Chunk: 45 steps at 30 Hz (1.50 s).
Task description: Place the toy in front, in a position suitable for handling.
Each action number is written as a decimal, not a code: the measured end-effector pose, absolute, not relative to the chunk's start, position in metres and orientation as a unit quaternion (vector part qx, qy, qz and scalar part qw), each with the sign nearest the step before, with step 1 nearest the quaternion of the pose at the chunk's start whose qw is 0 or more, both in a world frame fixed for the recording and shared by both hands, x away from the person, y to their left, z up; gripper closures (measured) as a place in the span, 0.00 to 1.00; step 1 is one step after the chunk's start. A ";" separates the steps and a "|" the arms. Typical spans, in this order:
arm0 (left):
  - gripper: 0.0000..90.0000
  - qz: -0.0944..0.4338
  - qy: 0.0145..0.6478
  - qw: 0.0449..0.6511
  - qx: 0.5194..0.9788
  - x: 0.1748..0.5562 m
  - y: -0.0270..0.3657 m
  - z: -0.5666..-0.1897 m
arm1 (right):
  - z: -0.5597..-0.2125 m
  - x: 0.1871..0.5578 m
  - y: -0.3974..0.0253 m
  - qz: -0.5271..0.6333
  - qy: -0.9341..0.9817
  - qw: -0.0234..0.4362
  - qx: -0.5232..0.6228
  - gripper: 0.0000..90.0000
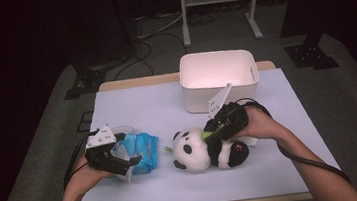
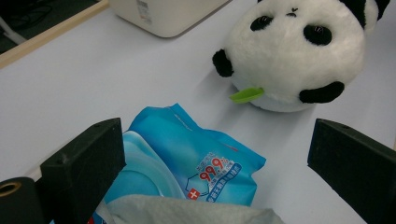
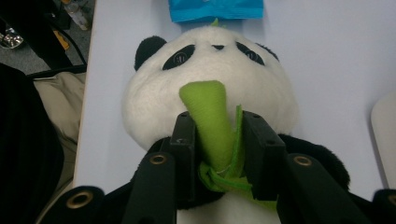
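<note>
High view: the panda [image 1: 207, 150] lies on its back near the middle of the desk [image 1: 279, 120], head toward the person's left, with the white bin [image 1: 218, 78] just behind it. The right claw [image 1: 215, 131] comes down over the panda's chest, probably so the toy can be lifted by its green shoot rather than by the soft body. The left claw [image 1: 125, 164] sits at the near end of the blue wipes pack [image 1: 141, 152], which lies flat just left of the panda, apart from it.

Left gripper view: the jaws stand wide apart with nothing pinched; the pack [image 2: 196, 163] lies between and ahead of them, and a grey cloth-like edge [image 2: 187, 212] shows at the bottom. I judge the claw is lined up to take the pack by its end. The panda's head [image 2: 294, 51] is beyond, a small leaf [image 2: 246, 94] at its side.

Right gripper view: the jaws are nearly closed, squeezing the shoot [image 3: 212, 126] at its base, where it is thickest and sewn to the panda [image 3: 210, 84], which looks the firmest hold. The pack [image 3: 215, 9] lies past the head.
</note>
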<state>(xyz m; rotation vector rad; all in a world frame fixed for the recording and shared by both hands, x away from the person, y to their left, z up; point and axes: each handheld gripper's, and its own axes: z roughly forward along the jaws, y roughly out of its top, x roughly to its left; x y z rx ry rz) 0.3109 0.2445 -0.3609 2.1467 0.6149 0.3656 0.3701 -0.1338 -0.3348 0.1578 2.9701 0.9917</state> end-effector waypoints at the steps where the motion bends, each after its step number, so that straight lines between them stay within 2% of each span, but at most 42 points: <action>1: 0.03 0.145 0.246 0.425 0.859 0.311 0.245 -0.361 | -0.335 0.370 -0.134 0.318 0.947 0.002 0.053 0.68; 7: 0.04 0.144 0.243 0.423 0.861 0.310 0.245 -0.360 | -0.334 0.366 -0.136 0.320 0.946 0.000 0.058 0.61; 27: 0.07 0.135 0.240 0.402 0.873 0.307 0.250 -0.357 | -0.327 0.359 -0.160 0.352 0.933 -0.004 0.077 0.50; 39: 0.15 0.126 0.231 0.382 0.886 0.301 0.263 -0.355 | -0.336 0.355 -0.180 0.343 0.935 -0.001 0.095 0.44; 41: 0.21 0.124 0.226 0.377 0.890 0.301 0.265 -0.356 | -0.338 0.355 -0.183 0.345 0.934 -0.001 0.096 0.44; 45: 0.25 0.122 0.231 0.366 0.893 0.303 0.269 -0.358 | -0.339 0.353 -0.187 0.349 0.932 -0.003 0.099 0.44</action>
